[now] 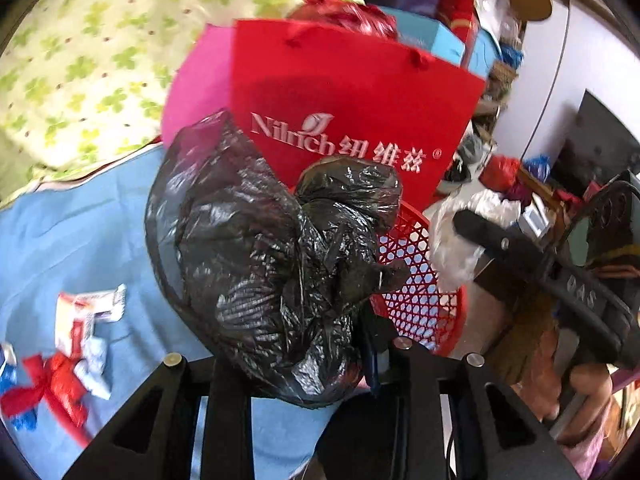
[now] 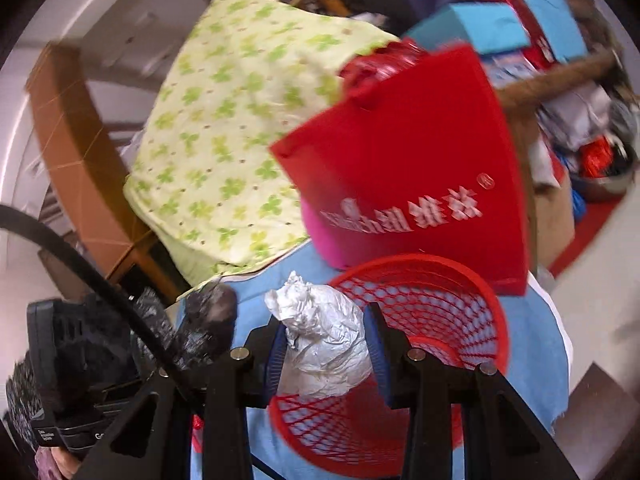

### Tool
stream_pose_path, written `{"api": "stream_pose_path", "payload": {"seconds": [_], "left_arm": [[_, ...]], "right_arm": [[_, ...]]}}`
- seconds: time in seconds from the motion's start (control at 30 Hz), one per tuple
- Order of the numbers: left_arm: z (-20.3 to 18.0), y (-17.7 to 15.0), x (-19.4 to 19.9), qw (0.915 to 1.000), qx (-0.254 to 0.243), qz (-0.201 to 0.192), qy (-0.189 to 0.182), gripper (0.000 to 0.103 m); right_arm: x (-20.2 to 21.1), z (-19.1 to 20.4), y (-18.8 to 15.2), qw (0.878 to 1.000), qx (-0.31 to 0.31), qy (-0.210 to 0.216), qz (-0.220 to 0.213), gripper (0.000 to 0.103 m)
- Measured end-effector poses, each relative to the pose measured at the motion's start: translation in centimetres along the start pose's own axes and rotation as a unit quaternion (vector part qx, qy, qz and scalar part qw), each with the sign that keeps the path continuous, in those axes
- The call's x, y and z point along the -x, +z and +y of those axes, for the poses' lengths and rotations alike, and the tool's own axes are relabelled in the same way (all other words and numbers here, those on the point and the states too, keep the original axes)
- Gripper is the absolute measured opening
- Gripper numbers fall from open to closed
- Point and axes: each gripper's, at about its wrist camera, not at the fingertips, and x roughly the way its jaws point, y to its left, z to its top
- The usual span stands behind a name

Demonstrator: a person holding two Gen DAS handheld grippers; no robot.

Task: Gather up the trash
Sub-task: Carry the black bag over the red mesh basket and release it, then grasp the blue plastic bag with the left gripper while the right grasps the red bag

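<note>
Clutching a crumpled black plastic bag (image 1: 272,276), the left gripper (image 1: 304,364) has its fingers pressed in on the bundle, which hangs just left of the red mesh basket (image 1: 420,296) and partly over its rim. Further left of the basket, candy wrappers (image 1: 80,328) lie on the blue cloth (image 1: 72,240). Behind the basket stands a red paper bag (image 1: 352,96) with white lettering, a pink bag (image 1: 196,84) tucked against it. Over to the right wrist view: the right gripper (image 2: 328,344) pinches a crumpled white plastic wad (image 2: 324,344) between its blue pads (image 2: 376,340), right above the basket's near rim.
</note>
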Motion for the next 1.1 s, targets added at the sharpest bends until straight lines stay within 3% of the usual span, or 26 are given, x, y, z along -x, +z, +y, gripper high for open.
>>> {"api": "stream_pose_path", "payload": {"seconds": [0.1, 0.17, 0.37, 0.6, 0.73, 0.8, 0.9, 1.1], "left_arm": [[-0.3, 0.6, -2.3, 0.9997, 0.005, 0.022, -0.005, 0.046], [-0.4, 0.5, -2.8, 0.9997, 0.001, 0.023, 0.003, 0.058], [2.3, -3.2, 2.1, 0.9995, 0.007, -0.011, 0.028, 0.06], [9.8, -11.3, 7.3, 0.9904, 0.065, -0.022, 0.12, 0.063], [16.0, -16.2, 9.6, 0.9745, 0.137, -0.015, 0.177, 0.063], [19.6, -18.6, 11.4, 0.96, 0.179, -0.016, 0.215, 0.063], [23.8, -21.6, 13.5, 0.9387, 0.221, -0.022, 0.263, 0.063], [30.2, -25.0, 16.5, 0.9118, 0.278, -0.029, 0.301, 0.063]], "right_arm": [[-1.0, -1.3, -0.7, 1.0, -0.013, -0.019, 0.012, 0.045], [-1.4, -2.4, -0.9, 0.999, -0.03, -0.024, 0.018, 0.066], [-0.1, -2.6, -1.5, 0.999, -0.028, -0.027, 0.001, 0.067], [1.0, 4.5, -2.3, 0.998, 0.054, 0.032, -0.014, 0.067], [-0.1, 9.5, -3.7, 0.993, 0.101, 0.068, 0.006, 0.067], [-1.1, 11.4, -4.7, 0.99, 0.116, 0.079, 0.028, 0.067], [-3.8, 15.5, -7.5, 0.981, 0.149, 0.093, 0.082, 0.067], [-10.3, 22.4, -13.4, 0.951, 0.199, 0.128, 0.198, 0.067]]}}
